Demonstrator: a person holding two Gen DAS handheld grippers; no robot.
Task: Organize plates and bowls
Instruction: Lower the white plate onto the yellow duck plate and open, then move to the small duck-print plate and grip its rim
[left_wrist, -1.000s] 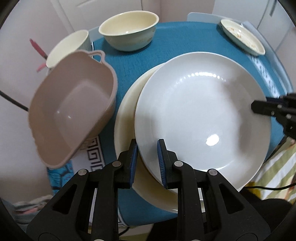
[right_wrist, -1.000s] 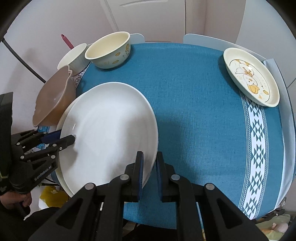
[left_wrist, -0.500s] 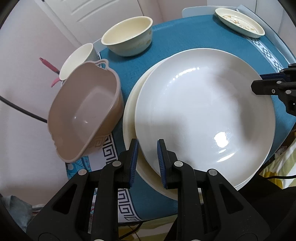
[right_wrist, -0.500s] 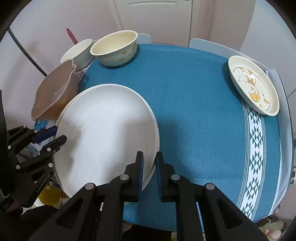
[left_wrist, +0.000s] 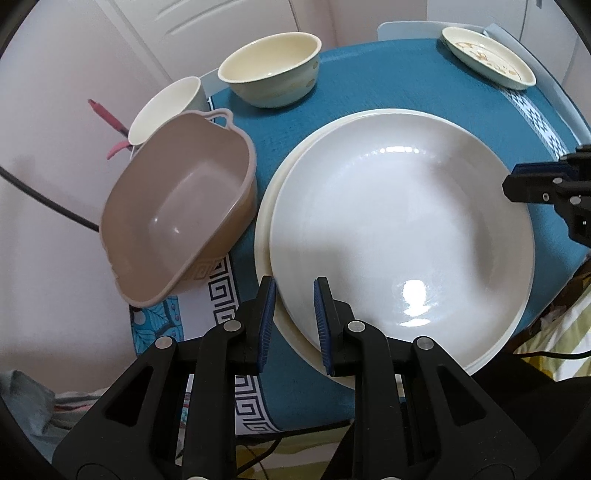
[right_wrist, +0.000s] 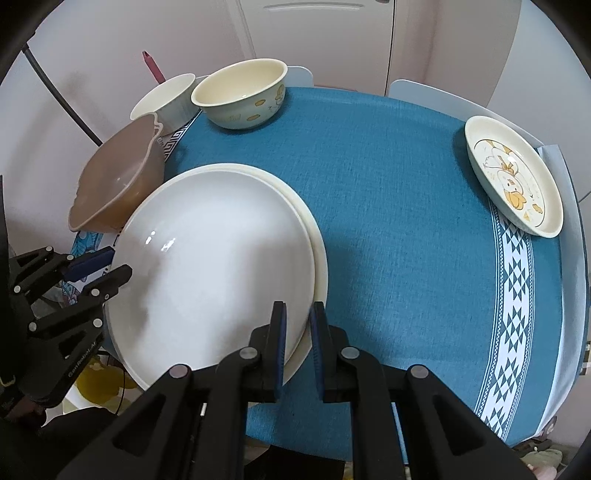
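the white plate (left_wrist: 399, 236) lies almost flat over the cream plate (left_wrist: 264, 236), shifted a little right; left gripper (left_wrist: 294, 314) and right gripper (right_wrist: 297, 332) both pinch its opposite rims.

pale pink walls (right_wrist: 92, 44), white panelled door (right_wrist: 317, 33), teal tablecloth (right_wrist: 388, 184).

Home dining spot, blue tablecloth (right_wrist: 388, 221), crockery, pale cupboard doors (right_wrist: 317, 40)

Blue-clothed table (right_wrist: 406, 221) under crockery
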